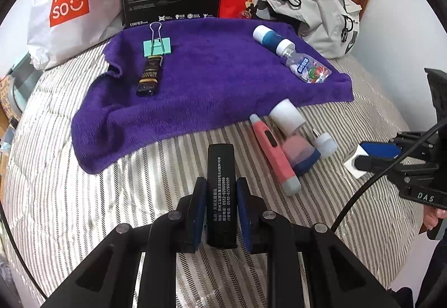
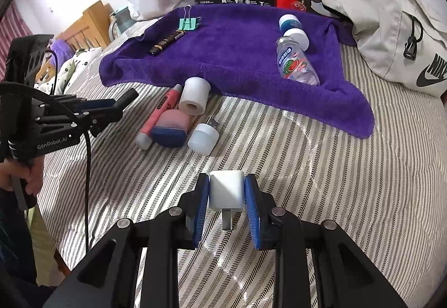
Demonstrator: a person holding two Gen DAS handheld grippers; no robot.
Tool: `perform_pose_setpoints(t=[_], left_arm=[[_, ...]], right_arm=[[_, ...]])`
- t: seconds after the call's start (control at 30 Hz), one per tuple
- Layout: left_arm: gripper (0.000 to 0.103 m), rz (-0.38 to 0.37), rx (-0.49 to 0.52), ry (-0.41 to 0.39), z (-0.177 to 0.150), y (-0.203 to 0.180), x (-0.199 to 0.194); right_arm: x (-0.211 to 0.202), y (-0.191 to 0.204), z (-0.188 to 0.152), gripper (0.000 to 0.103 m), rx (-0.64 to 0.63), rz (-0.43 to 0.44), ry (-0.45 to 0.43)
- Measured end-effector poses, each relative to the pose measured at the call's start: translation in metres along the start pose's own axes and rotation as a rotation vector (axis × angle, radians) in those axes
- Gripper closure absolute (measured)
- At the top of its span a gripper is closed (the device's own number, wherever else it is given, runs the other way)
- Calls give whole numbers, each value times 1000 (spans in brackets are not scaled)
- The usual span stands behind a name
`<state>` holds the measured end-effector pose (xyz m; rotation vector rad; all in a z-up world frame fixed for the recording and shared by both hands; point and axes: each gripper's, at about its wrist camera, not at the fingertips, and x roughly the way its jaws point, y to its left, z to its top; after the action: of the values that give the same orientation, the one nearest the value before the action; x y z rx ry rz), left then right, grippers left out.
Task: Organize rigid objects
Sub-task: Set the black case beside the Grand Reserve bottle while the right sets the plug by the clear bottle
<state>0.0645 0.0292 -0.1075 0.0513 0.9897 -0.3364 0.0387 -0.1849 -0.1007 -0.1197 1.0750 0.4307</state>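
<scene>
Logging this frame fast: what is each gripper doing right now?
Left gripper: closed on the black box with white print.
Right gripper: closed on the white plug adapter.

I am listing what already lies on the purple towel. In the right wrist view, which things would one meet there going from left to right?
On the purple towel: dark tube → green binder clip → blue and white bottle and, right in front of it, the clear bottle with the watermelon label; those two overlap sideways, so their order is unclear.
</scene>
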Motion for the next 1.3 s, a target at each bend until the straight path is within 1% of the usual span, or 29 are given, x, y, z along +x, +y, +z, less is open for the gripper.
perform_pose_setpoints(t=[0.1,0.17,0.27,0.37,0.43,0.63,0.83,1.03,1.2,1.3], left_arm=[[82,5,5,5,0,-1,0],[82,4,1,11,-1,-2,2],[82,5,4,25,-4,-4,7],[82,1,3,37,-7,-5,12],[82,0,3,35,-7,-5,12],[82,5,-7,12,0,0,2],[82,10,-18,-16,18,7,-12],[82,24,-27,-41,43,18,-21],[82,40,-35,-49,65,27,-18],[82,49,-34,-46,76,33,-12]], right_arm=[[4,1,-2,75,-6,-2,18],[12,1,-5,75,-14,-17,45],[13,0,-7,76,-10,-16,15],[11,-2,-8,76,-4,-14,14],[9,-1,-7,76,-14,-21,18],[-6,1,4,76,-24,-3,-4],[-15,3,27,76,-41,22,-24],[-19,2,63,76,-55,49,-68],[-9,-10,93,76,-42,50,-89],[7,-18,111,76,-39,42,-79]])
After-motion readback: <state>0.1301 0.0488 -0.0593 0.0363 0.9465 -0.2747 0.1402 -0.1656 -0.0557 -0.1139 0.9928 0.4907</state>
